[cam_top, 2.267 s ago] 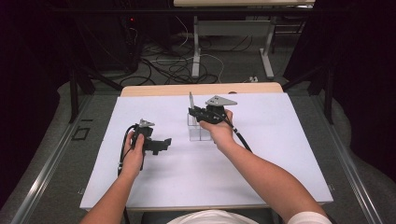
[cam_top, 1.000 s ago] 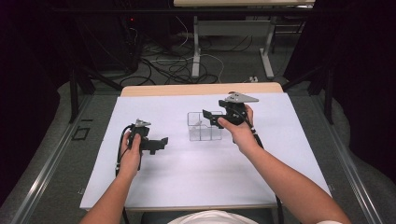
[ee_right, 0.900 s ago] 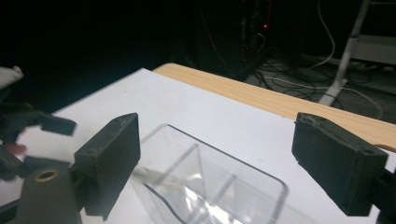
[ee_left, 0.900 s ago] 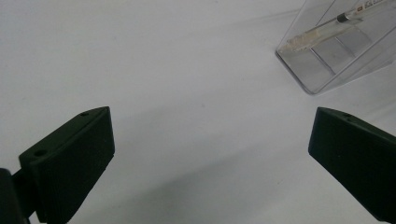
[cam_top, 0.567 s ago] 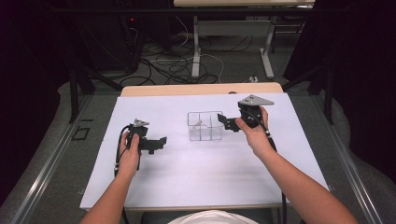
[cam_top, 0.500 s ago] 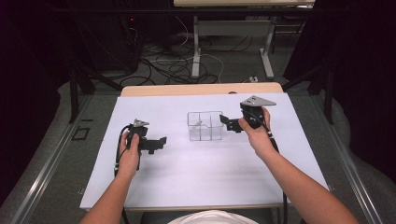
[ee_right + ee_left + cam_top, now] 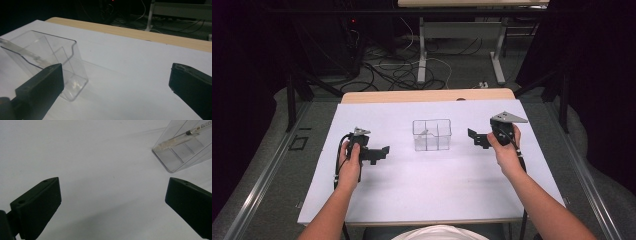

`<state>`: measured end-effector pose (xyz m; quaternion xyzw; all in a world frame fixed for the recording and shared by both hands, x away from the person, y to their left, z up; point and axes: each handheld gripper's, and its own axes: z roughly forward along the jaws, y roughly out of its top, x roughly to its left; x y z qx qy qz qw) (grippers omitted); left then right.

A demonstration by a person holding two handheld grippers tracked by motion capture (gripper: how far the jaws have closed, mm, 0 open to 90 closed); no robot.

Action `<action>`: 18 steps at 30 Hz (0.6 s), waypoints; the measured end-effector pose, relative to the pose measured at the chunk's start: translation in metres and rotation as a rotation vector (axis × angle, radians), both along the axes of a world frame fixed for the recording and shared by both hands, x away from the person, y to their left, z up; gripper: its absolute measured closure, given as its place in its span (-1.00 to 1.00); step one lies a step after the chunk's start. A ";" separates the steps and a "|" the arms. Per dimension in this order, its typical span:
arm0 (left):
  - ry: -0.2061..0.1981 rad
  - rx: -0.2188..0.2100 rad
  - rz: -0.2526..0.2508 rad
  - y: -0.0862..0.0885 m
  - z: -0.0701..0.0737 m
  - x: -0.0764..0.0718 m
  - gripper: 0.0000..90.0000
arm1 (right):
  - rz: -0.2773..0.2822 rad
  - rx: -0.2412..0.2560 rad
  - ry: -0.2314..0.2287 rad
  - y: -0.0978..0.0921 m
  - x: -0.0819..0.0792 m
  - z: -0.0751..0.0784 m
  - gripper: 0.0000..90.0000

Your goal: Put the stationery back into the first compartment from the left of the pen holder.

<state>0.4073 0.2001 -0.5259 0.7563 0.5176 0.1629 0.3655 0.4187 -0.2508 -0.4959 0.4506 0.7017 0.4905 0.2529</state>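
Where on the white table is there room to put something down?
The front strip of the table, between the two forearms, is bare. So is the back strip between the clear box and the wooden edge. It is tighter in the middle row: the left gripper and right gripper flank the box.

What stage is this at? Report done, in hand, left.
Done: a pen leans inside the clear box. In hand: nothing; the left gripper and right gripper are both open, either side of the box. Left: nothing else lies on the table.
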 end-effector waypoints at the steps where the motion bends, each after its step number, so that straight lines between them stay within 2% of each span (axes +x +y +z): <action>1: 0.000 0.000 -0.003 0.001 0.000 0.000 -0.99 | -0.012 -0.005 0.002 -0.003 0.000 -0.002 -1.00; 5: 0.002 -0.009 0.012 0.002 -0.001 0.000 -0.99 | -0.052 -0.021 0.013 -0.018 -0.001 -0.013 -1.00; 10: 0.000 -0.003 0.008 0.001 -0.001 0.000 -0.99 | -0.098 -0.023 0.056 -0.033 0.001 -0.028 -1.00; 18: 0.003 0.001 0.011 0.002 -0.001 0.001 -0.99 | -0.145 -0.035 0.096 -0.050 0.004 -0.041 -1.00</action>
